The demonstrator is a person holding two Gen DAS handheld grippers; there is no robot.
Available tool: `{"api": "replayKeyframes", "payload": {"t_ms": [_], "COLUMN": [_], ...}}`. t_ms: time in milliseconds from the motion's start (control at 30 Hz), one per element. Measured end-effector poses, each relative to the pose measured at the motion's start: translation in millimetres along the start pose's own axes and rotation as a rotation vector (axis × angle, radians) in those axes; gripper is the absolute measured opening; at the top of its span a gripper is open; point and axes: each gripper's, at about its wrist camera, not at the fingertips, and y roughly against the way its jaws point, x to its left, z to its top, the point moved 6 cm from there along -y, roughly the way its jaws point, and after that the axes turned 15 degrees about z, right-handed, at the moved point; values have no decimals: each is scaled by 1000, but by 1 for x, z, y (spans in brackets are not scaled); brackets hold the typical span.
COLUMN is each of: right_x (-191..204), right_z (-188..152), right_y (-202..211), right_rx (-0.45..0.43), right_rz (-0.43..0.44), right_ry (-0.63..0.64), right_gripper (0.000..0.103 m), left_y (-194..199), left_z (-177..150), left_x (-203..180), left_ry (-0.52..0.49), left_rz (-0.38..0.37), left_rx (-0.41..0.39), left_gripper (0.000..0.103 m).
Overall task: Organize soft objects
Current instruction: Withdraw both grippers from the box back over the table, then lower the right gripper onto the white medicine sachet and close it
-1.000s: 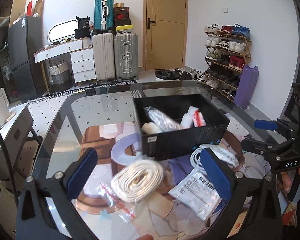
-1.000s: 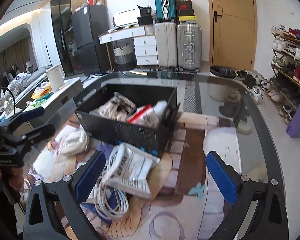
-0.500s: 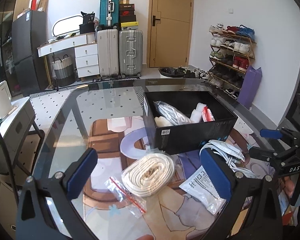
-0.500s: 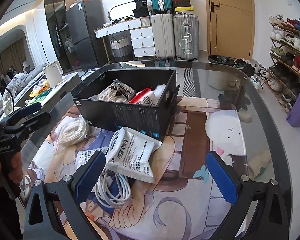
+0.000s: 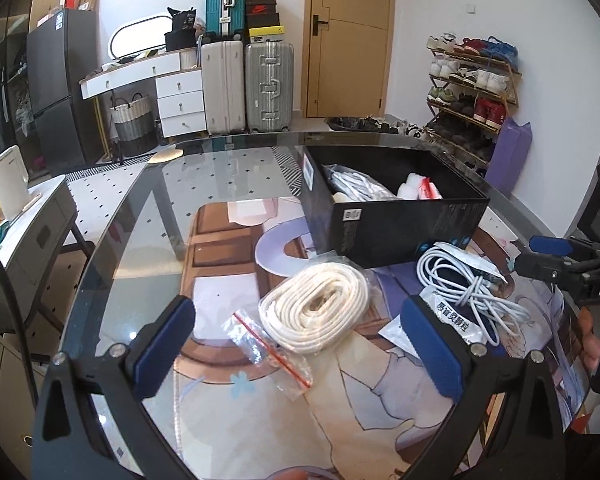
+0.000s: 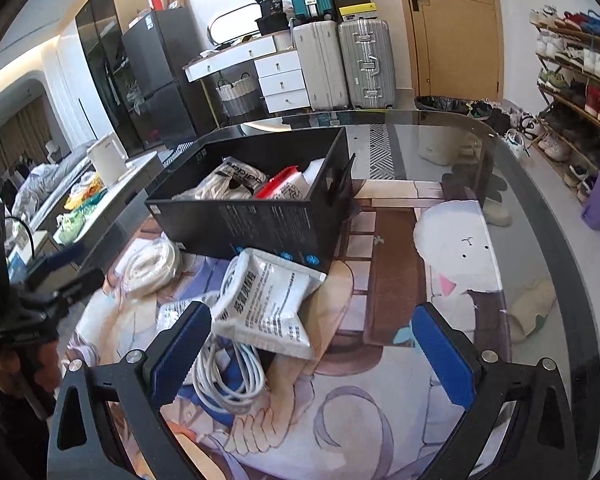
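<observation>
Left gripper (image 5: 300,344) spread wide, holding nothing, hovering above the glass table (image 5: 148,216). Between its blue pads (image 5: 162,346): a bagged coil of white rope (image 5: 314,306) and, just in front of that, a small clear zip bag (image 5: 272,354) with a red seal strip. Right of the rope, a white cable (image 5: 466,284) looped loosely, lying partly on a white sachet (image 5: 454,322) printed with Chinese characters too small to read with confidence.

Right gripper (image 6: 312,352) likewise spread wide and empty. Seen from the left wrist at the far right edge, lettered "DAS" on its body. Just past its left pad (image 6: 180,354): a bigger white packet (image 6: 268,304) with dense black Chinese print, tilted, its far corner leaning against the black box (image 6: 260,220), its near edge over the cable (image 6: 228,376). Rope coil (image 6: 152,266) further left, near the box's front corner.

Box upright on the table, open-topped, a small white barcode label (image 5: 352,215) on one outer wall, blue round icons and fine white print along another. Inside: a clear bag of white cord (image 6: 228,184) marked with black lettering resembling "adidas", seen reversed, and a red-and-white pack (image 6: 286,186) beside it.

Under the glass, a cartoon-printed mat (image 6: 456,248). Beyond the table, a stack of shoe boxes (image 5: 262,10), one with a red logo, unreadable here.
</observation>
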Motion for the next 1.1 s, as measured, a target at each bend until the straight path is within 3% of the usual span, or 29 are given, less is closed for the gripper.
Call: {"api": "replayKeyframes", "payload": {"t_ms": [367,633,900,1100], "right_x": [-1,-20,-38,-32], "right_z": [10,4,-9,-14], "right_y": [-31,-42,-41,-45], "right_rx": [55,94,151,189], "right_rz": [-10,-90,-172,-161], "right_ry": [-17,-39,18,101], "right_gripper": [102,102,102,102], "left_y": [-12,-22,-25,-26], "left_z": [-4,-13,-15,-16], "left_x": [1,-7,-7,-9], "left_ry": [-5,-24,-19,-34], "left_rz": [-12,-20,-26,-16], "left_rx": [32,65,82,86], "left_gripper": [103,103,103,103]}}
